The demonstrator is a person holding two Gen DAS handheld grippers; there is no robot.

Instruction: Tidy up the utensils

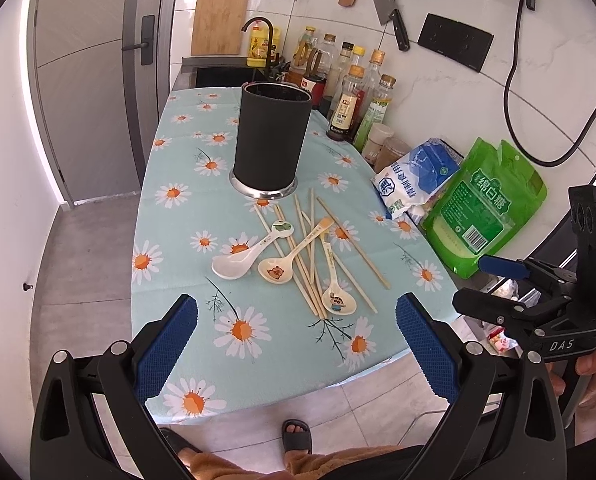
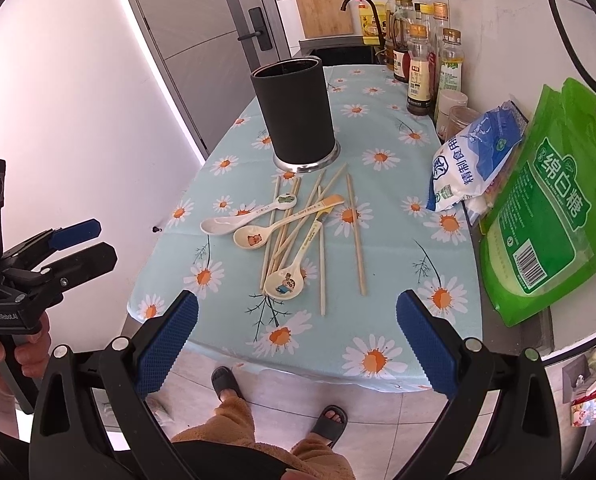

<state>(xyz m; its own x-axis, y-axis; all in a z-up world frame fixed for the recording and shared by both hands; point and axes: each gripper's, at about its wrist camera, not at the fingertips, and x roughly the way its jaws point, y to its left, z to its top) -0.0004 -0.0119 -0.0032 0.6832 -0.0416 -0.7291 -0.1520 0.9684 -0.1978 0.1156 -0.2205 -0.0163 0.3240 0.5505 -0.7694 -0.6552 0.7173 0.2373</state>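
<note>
A table [image 1: 186, 280] draped in a pale blue daisy-print cloth fills the middle of both views. Along its right edge lean a green sugar bag [image 2: 545, 216] and a blue-and-white salt bag [image 2: 473, 160], with a row of sauce bottles [image 1: 353, 92] above them at upper centre. A tall black utensil holder [image 1: 272, 140] stands upright on a steel base in the upper middle of the cloth. Just below it, at frame centre, lies a loose heap of wooden chopsticks [image 1: 309, 256] with three ceramic spoons among them: a white spoon [image 1: 238, 262] at left, a bear-print spoon [image 1: 280, 268] in the middle, a cartoon spoon [image 1: 335, 300] lowest. The left gripper [image 1: 296, 344] hangs over the near table edge with its blue pads spread wide and nothing between them. The right gripper [image 2: 298, 344] hangs likewise, spread wide and holding nothing.
</note>
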